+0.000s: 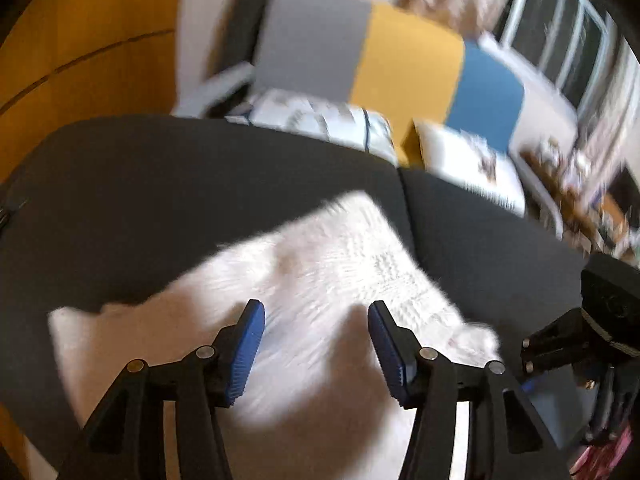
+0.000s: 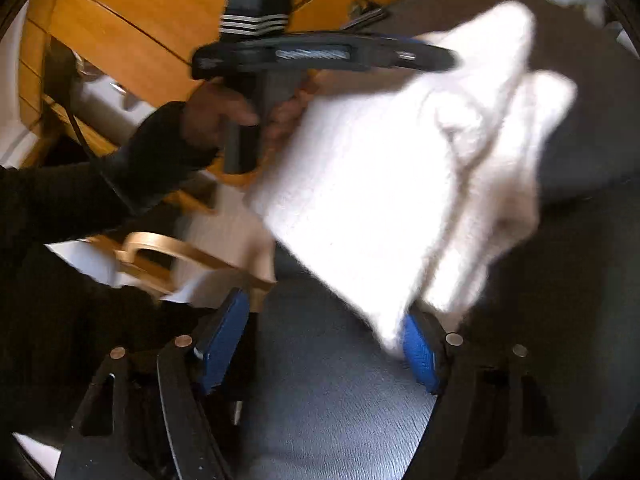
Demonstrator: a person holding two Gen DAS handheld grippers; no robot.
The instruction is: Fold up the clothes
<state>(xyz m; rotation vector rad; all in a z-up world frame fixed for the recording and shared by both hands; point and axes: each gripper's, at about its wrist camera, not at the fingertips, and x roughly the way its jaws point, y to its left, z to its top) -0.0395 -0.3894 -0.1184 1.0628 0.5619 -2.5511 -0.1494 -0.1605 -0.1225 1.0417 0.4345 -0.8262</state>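
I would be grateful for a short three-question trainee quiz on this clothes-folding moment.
1. True or false: the left gripper has its fingers clamped on the white garment.
2. Multiple choice: the white garment lies on (A) a bare wooden floor, (B) a dark grey cushion, (C) a glass table.
3. Fill in: in the right wrist view, the hand holding the left gripper wears a ____ sleeve.

Key: 1 false, the fingers stand apart over the garment. 2 B. 3 dark.
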